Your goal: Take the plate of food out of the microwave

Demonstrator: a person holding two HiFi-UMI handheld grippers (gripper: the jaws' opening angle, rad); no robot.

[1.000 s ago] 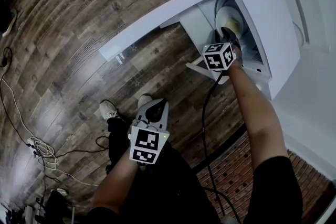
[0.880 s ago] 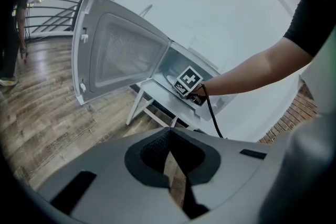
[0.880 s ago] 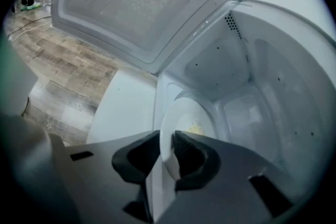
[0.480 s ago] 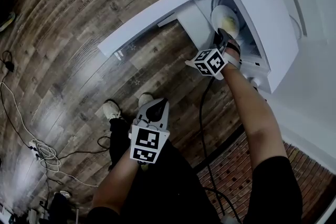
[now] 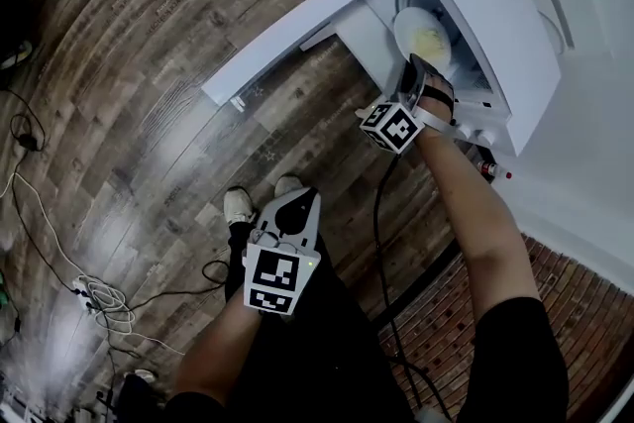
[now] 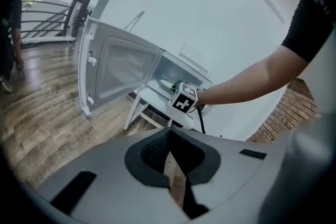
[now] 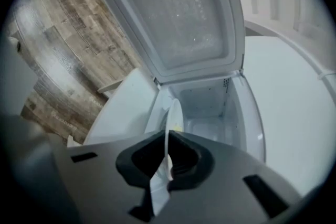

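A white plate [image 5: 428, 40] with yellow food sits inside the open white microwave [image 5: 500, 25]. Its door [image 5: 297, 20] is swung wide to the left. My right gripper [image 5: 412, 74] reaches into the opening and its jaws are closing on the plate's near rim. In the right gripper view the plate [image 7: 174, 118] stands edge-on between the pads of the right gripper [image 7: 167, 162], which press on it. The left gripper [image 5: 295, 205] hangs low over the floor, away from the microwave. In its own view the left gripper [image 6: 169, 157] is shut with nothing in it.
The microwave stands on a white stand [image 6: 143, 105] against a white wall. Cables [image 5: 94, 297] lie on the wooden floor at the left. The person's shoes [image 5: 238, 205] are below the left gripper. A brick-patterned strip [image 5: 565, 312] runs at the right.
The right gripper's marker cube has turned and its jaws have closed onto the plate's rim. The left gripper has stayed where it was.
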